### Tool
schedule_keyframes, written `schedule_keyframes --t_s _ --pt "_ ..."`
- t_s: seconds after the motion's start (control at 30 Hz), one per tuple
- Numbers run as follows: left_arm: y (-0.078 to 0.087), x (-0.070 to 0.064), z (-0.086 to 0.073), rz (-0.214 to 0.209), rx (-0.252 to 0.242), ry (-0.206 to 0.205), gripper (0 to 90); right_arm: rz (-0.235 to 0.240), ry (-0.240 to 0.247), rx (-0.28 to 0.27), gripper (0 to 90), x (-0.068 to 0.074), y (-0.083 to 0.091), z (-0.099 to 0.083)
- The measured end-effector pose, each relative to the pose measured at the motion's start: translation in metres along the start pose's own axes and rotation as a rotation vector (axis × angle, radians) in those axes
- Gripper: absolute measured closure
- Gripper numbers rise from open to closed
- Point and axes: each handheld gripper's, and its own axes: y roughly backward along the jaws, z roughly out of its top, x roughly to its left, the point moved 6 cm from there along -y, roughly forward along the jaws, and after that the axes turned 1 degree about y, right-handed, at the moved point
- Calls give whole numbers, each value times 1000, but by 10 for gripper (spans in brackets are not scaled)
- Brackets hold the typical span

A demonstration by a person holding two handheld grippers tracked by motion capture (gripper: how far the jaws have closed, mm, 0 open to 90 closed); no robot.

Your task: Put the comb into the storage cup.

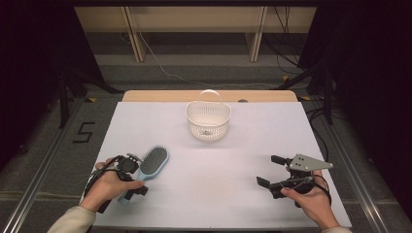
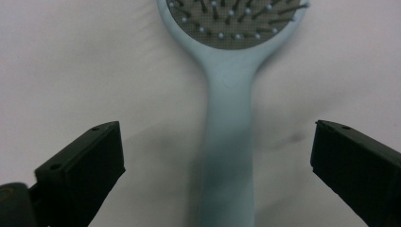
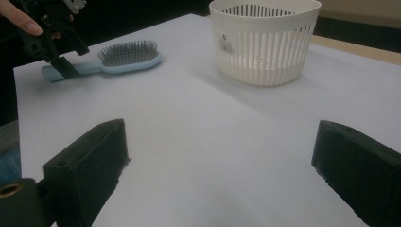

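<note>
Left gripper (image 1: 130, 182): jaws apart, straddling the hairbrush handle near the table's front-left corner.
Right gripper (image 1: 272, 171): jaws spread wide, holding nothing, near the front-right corner.
Hairbrush (image 1: 151, 162): light blue, lying bristles up, head pointing away.
Basket (image 1: 208, 119): white, slotted, upright near the far edge's middle.
Table (image 1: 243, 194): white-covered.

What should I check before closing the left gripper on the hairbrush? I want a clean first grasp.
1. Left gripper jaws open: ok, spread wide on both sides of the handle.
2. Hairbrush handle centred between the jaws: ok.
3. Jaws low enough to catch the handle: cannot tell.
4. Brush lying flat, bristles up: ok.
5. Basket upright and apart from the brush: ok.
6. Right gripper out of the way: ok, open over bare table.
</note>
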Motion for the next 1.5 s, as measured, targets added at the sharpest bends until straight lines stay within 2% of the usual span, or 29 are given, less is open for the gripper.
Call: schedule_keyframes --t_s 0.07,0.17,0.27,0.43,0.77,0.93,1.17,1.3,1.5 --pt "0 0 2 3 15 -8 105 1 2 0 51 0 0 0" --pt "-1 -2 3 3 28 -8 149 0 3 1 51 0 0 0" --pt "-3 -3 6 -1 41 -15 153 0 2 1 51 0 0 0" --pt "-6 -4 9 -18 42 -4 162 -1 0 0 51 0 0 0" --pt "-5 -2 11 -44 34 10 301 -3 -2 2 51 0 0 0" --pt "-5 -2 12 -58 34 22 341 -4 0 4 51 0 0 0" --pt "-7 0 12 -41 62 9 392 -4 -1 3 51 -1 0 0" --pt "-7 0 11 -46 78 11 399 -3 0 4 52 -1 0 -1" --pt "-7 0 14 -36 81 14 416 -3 0 5 52 -1 0 -1"
